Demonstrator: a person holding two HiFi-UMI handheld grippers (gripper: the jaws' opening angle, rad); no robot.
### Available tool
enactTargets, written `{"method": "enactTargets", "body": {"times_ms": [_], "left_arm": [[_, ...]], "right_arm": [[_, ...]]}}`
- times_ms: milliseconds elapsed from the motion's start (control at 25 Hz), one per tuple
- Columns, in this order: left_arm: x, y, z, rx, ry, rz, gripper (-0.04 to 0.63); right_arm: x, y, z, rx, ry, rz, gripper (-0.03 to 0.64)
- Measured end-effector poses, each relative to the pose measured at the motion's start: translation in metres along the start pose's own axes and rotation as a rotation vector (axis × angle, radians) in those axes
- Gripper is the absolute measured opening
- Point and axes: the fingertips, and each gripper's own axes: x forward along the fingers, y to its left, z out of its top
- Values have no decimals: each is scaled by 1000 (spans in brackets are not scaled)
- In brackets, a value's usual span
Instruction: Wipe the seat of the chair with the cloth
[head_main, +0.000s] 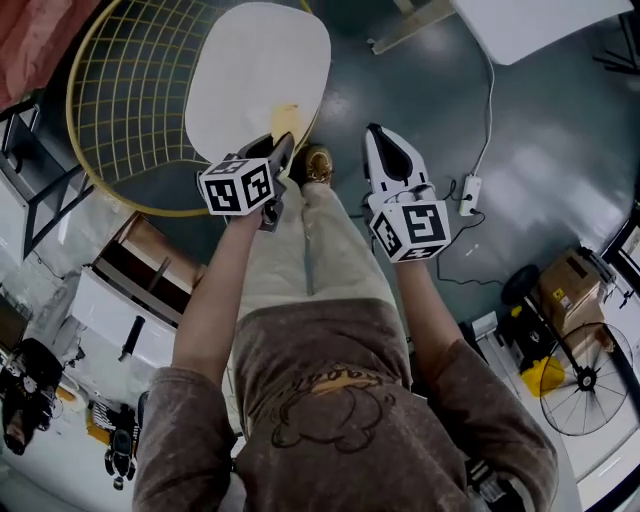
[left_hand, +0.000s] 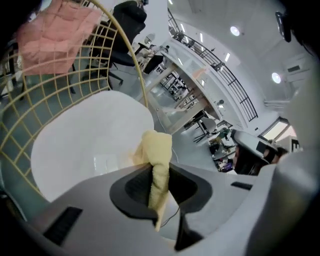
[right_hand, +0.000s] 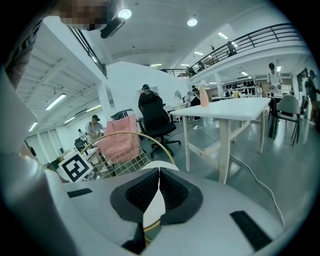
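Cloth (left_hand: 157, 150) count 1, pinched in left tool (left_hand: 160, 181) near 1 chair seat (head_main: 255, 70); right tool (right_hand: 158, 189) closed.

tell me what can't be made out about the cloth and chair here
Whether the cloth touches the seat: in the head view, the left claw covers the contact.
Chair legs: in the head view, hidden under the seat.
Wire backrest top: cut off by the head view's upper edge.

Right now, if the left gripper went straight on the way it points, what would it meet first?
Probably the chair's white seat, with the yellow cloth held in the left gripper touching it first; depth is unclear.
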Motion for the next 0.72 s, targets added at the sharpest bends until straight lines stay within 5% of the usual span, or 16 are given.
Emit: {"method": "enactTargets", "body": {"times_ms": [280, 480, 720], "left_arm": [[-73, -40, 61, 124, -184, 57, 78], [-144, -85, 100, 288, -330, 107, 78], [-216, -141, 126, 386, -439, 88, 78]], "right_arm": [[-19, 25, 35, -27, -17, 45, 28], [-43, 43, 67, -52, -48, 67, 28], [-73, 63, 109, -75, -81, 96, 28]]}}
